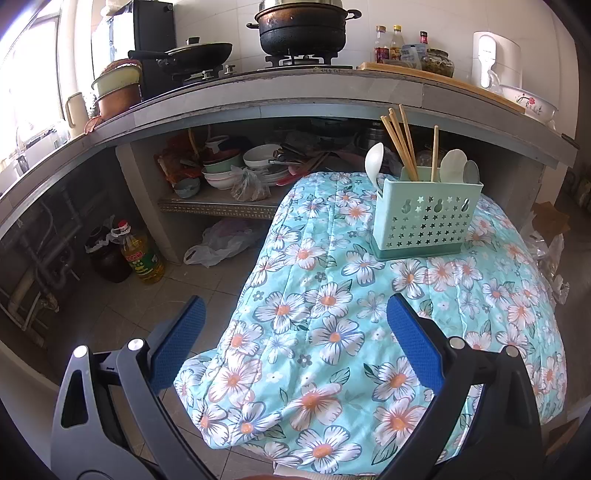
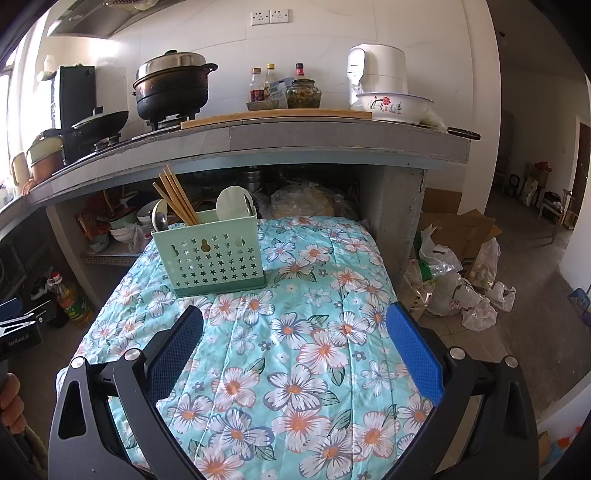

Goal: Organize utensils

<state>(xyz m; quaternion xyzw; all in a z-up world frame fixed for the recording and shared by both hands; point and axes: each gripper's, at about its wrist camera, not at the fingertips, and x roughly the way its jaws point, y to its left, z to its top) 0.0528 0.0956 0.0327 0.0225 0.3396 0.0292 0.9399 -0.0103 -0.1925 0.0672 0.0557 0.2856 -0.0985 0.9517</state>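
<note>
Grippers hovering near side of utensil caddy [image 1: 424,218]: left gripper [image 1: 295,336] gaping wide, holding nothing; right gripper [image 2: 295,343] likewise spread wide, touching nothing above floral cloth [image 2: 295,369].

One green holder [image 1: 424,218] stands at the upper right of the left wrist view, on one floral cloth [image 1: 332,332]. In it are about five chopsticks [image 1: 400,142]: four leaning in a bunch and one upright apart from them. There are about three white spoons [image 1: 373,162] in it; a fourth, greyer one may be there, but I cannot tell. On the counter along the top are one black pot [image 1: 301,29], one pan [image 1: 199,53] and three bottles [image 1: 391,42].
</note>
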